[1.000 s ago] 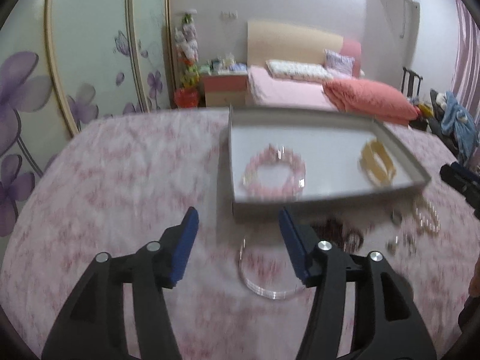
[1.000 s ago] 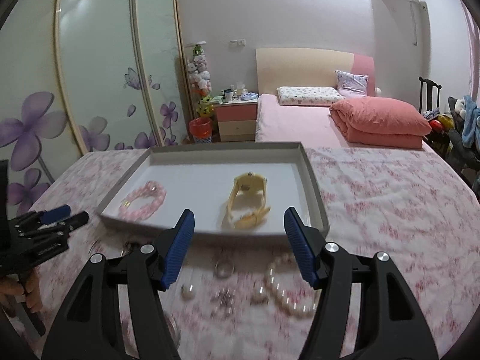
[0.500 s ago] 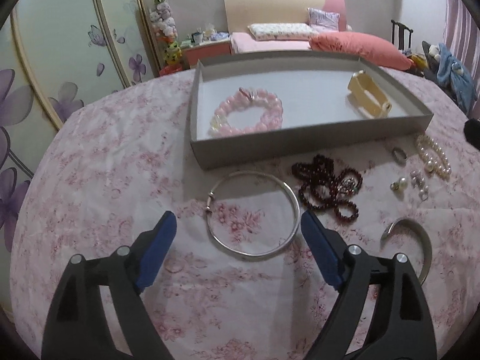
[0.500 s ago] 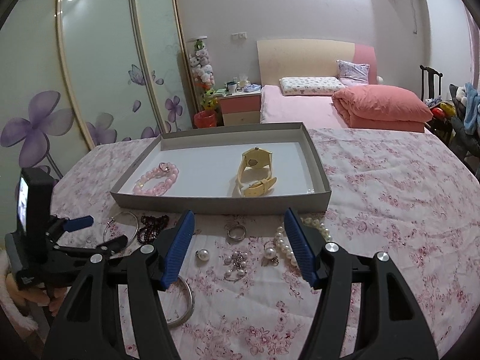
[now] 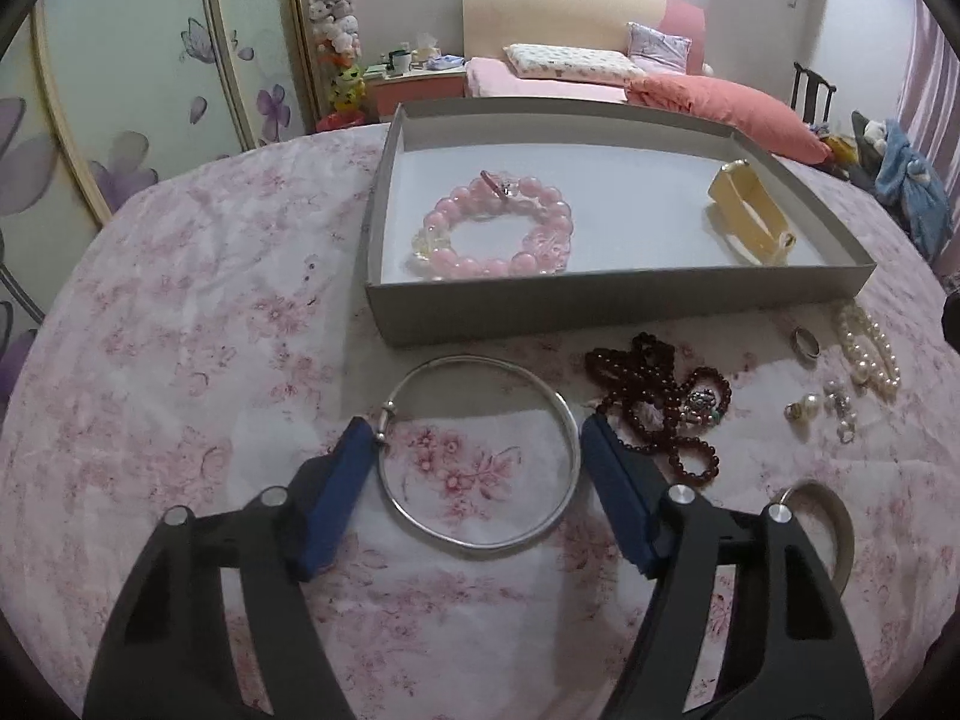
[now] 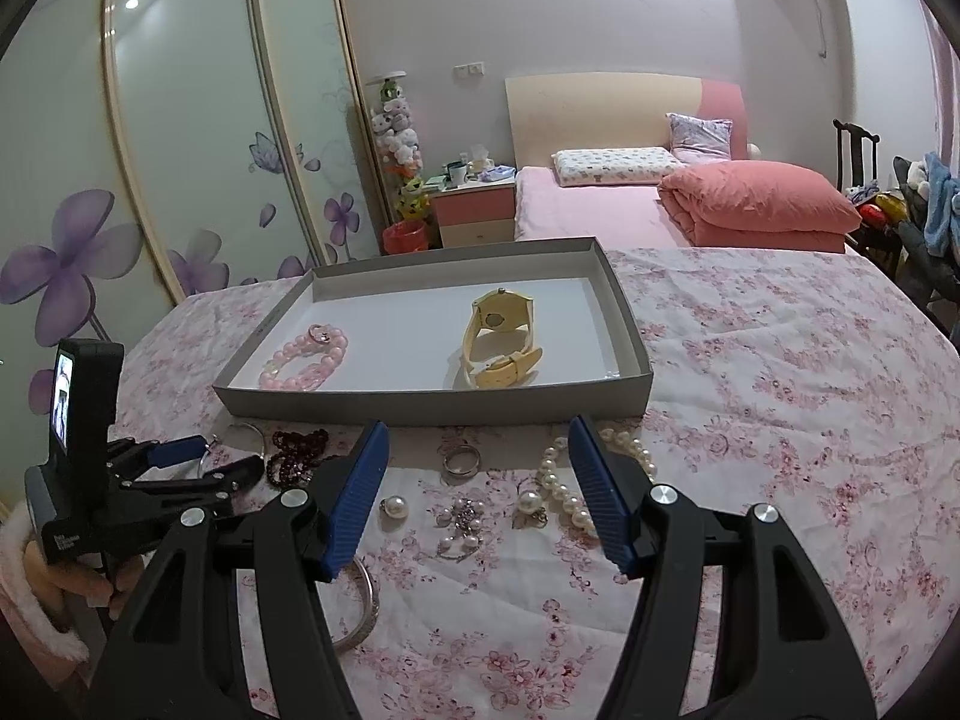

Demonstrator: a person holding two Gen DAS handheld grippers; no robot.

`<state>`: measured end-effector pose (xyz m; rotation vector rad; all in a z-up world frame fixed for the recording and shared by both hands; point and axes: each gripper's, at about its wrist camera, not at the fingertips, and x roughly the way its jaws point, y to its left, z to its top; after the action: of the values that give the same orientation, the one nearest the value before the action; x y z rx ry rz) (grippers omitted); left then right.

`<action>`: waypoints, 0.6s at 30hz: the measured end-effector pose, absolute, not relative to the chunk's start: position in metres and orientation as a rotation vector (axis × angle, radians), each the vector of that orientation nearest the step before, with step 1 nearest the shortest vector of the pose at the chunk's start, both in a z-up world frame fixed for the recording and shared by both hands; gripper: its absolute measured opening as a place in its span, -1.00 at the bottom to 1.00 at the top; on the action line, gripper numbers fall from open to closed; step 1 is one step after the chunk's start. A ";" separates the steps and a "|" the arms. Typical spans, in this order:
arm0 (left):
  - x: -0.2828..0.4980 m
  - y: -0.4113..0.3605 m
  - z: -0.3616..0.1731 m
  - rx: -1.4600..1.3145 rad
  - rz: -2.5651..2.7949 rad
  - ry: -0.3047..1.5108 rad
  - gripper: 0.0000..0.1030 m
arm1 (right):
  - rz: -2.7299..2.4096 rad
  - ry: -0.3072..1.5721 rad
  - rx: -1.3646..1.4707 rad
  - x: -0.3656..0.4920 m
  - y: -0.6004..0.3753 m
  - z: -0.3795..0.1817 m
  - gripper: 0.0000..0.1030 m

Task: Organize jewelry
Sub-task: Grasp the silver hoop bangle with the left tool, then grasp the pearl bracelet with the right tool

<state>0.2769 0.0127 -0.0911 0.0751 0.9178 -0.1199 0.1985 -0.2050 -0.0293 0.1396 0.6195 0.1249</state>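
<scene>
My left gripper (image 5: 474, 426) hangs low over the flowered cloth, its jaws closing around a thin silver bangle (image 5: 480, 543) that lies flat between the blue pads. The pads stand at the bangle's sides, not clearly pressing. Beyond it a grey box (image 5: 600, 300) holds a pink bead bracelet (image 5: 498, 228) and a yellow watch (image 5: 750, 219). My right gripper (image 6: 477, 426) is open and holds nothing, above a ring (image 6: 461, 459), earrings (image 6: 462, 516) and a pearl bracelet (image 6: 564, 480). The left gripper (image 6: 222, 456) shows at the right wrist view's left edge.
A dark red bead string (image 5: 660, 402) lies right of the bangle, and an open cuff bangle (image 5: 834, 510) sits near the right finger. A person's hand (image 6: 78, 582) in a fuzzy sleeve holds the left tool. Behind the table are a bed, a nightstand and wardrobe doors.
The left gripper sank toward the cloth and came over the silver bangle; its jaws widened, then narrowed around it. The right gripper's jaws kept their width.
</scene>
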 end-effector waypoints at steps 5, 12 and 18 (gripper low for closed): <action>0.274 0.032 -0.091 0.059 -0.070 0.918 0.35 | 0.086 0.623 0.135 0.198 -0.216 -0.033 0.22; 0.271 0.071 -0.087 0.031 0.034 0.919 0.35 | -0.023 0.728 0.094 0.214 -0.241 -0.054 0.22; 0.269 0.080 -0.087 0.020 0.045 0.917 0.35 | -0.007 0.842 0.066 0.235 -0.240 -0.076 0.28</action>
<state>0.2691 0.0803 -0.0869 0.0196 0.9167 0.0452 0.2351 -0.2400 -0.0755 0.0664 0.8424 -0.0067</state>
